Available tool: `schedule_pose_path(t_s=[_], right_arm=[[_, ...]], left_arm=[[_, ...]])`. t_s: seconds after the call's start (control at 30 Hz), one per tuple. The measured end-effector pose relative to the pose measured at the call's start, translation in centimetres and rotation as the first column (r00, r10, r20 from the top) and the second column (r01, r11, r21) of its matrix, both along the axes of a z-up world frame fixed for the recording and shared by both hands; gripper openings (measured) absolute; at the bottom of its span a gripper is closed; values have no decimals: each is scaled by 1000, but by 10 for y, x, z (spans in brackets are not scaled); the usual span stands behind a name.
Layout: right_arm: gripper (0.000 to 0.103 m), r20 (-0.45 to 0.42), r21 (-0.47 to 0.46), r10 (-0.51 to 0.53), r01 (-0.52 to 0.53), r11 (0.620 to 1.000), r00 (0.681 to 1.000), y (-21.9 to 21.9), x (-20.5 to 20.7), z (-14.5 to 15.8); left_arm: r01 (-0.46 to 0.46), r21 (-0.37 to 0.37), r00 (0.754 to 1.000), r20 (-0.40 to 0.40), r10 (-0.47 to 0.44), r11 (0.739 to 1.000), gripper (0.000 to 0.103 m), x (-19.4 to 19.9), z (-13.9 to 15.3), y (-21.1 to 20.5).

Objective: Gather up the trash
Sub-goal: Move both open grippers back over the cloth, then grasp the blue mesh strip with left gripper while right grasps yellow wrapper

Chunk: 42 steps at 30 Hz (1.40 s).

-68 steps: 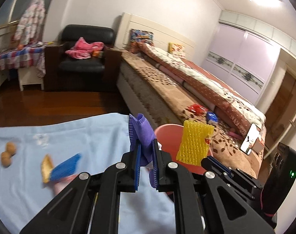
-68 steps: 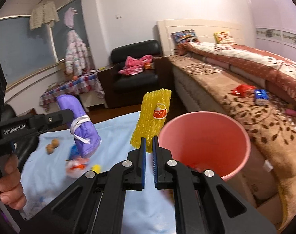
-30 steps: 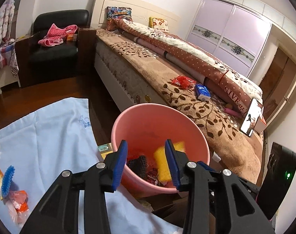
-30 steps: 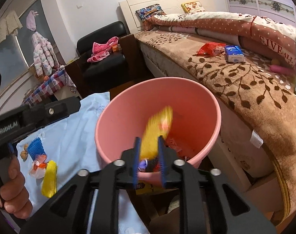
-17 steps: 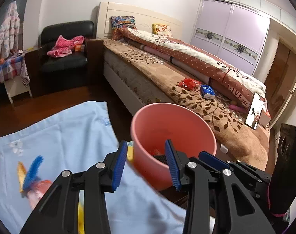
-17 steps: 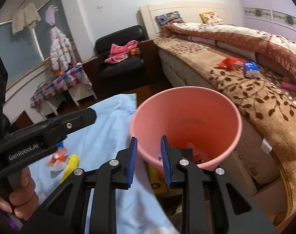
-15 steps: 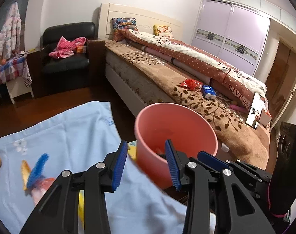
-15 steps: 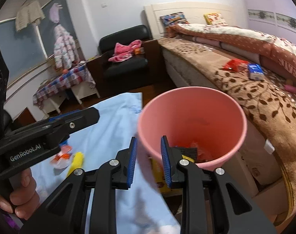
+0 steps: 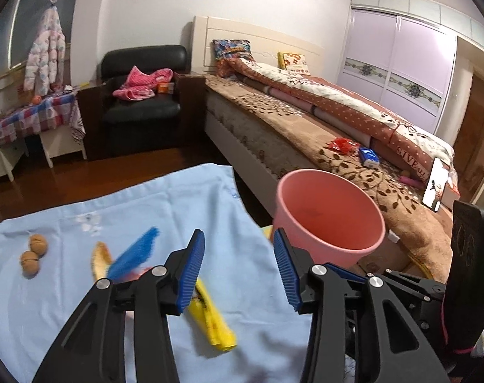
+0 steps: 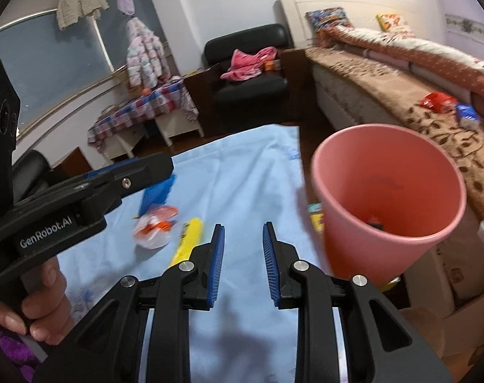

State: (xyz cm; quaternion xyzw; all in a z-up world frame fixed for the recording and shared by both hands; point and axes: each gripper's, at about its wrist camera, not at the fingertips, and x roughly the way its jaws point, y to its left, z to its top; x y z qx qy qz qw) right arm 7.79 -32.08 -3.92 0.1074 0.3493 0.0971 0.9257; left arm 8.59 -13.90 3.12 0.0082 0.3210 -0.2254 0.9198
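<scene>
A pink bucket (image 9: 329, 223) stands beside the table's right edge, between table and bed; it also shows in the right wrist view (image 10: 385, 210) with dark trash at its bottom. On the light blue cloth (image 9: 66, 303) lie a yellow wrapper (image 9: 213, 322), a blue brush-like piece (image 9: 133, 253), a banana peel (image 9: 100, 260), a crumpled clear-and-orange wrapper (image 10: 156, 226) and two walnuts (image 9: 33, 252). My left gripper (image 9: 238, 271) is open and empty above the cloth. My right gripper (image 10: 243, 265) is open and empty, left of the bucket.
A bed (image 9: 305, 124) with a brown floral blanket runs along the right, with a red packet (image 9: 342, 145), a blue packet (image 9: 369, 156) and a phone (image 9: 435, 185) on it. A black armchair (image 9: 140, 102) and a checked side table (image 9: 28, 121) stand behind.
Both grippers dropped their trash, a purple piece and a yellow foam net, into the bucket, opened, and have swung back left over the cloth. The bucket now sits right of both grippers.
</scene>
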Motion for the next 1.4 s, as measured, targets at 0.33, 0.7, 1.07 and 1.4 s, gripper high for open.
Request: schedule_pose_path(t_s=[0.33, 0.7, 1.07, 1.4], right_arm=[[25, -39, 19, 49, -48, 999, 998, 18, 1, -10], [25, -70, 44, 100, -97, 994, 993, 23, 8, -24], [25, -94, 53, 98, -94, 994, 991, 21, 12, -30], [38, -79, 72, 185, -179, 981, 980, 39, 13, -29]], left_arm=[[-63, 28, 998, 10, 63, 998, 49, -3, -12, 55], [-118, 87, 992, -43, 122, 989, 49, 11, -46, 82], [-87, 182, 996, -20, 92, 979, 49, 48, -60, 55], [-130, 171, 988, -62, 143, 977, 20, 66, -73, 67]])
